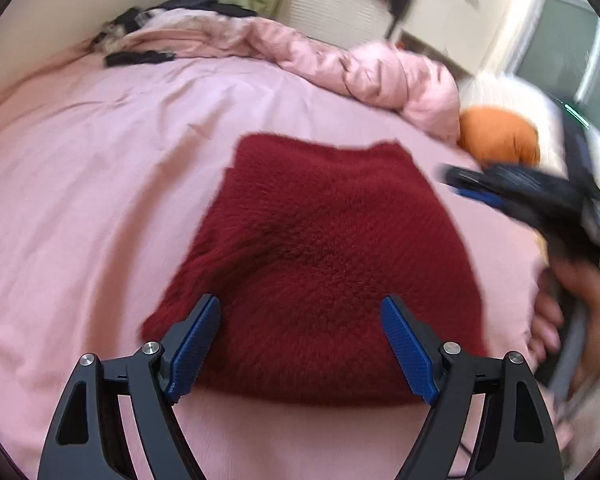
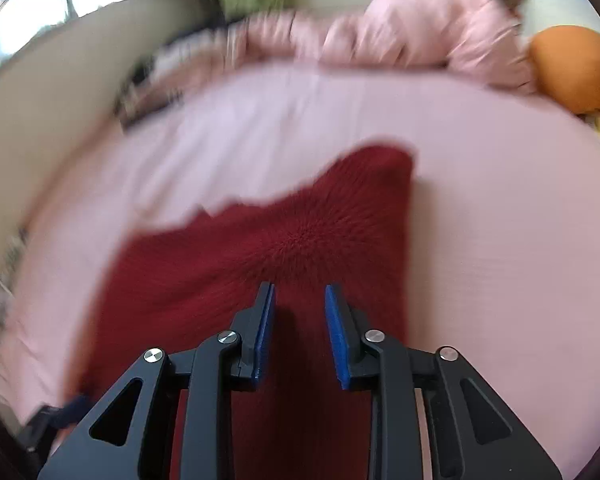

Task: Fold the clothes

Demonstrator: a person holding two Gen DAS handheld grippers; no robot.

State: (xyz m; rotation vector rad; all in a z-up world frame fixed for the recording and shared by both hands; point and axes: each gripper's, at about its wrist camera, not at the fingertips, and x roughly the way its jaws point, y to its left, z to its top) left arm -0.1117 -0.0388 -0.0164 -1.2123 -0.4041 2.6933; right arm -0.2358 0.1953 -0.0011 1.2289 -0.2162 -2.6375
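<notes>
On pink bed (image 1: 80, 184) | red sweater (image 1: 320, 264) beneath both spread grippers (image 1: 300, 312)

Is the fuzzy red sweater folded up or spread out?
Folded: the red sweater lies as a compact block on the pink sheet, no sleeves sticking out.

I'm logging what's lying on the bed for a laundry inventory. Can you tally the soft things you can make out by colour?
Dark red: 1, the knitted sweater folded on the pink sheet
Pink: 1, the bunched duvet at the far edge
Orange: 1, the round cushion
Black: 1, a small dark garment, too blurred to identify
Total: 4
</notes>
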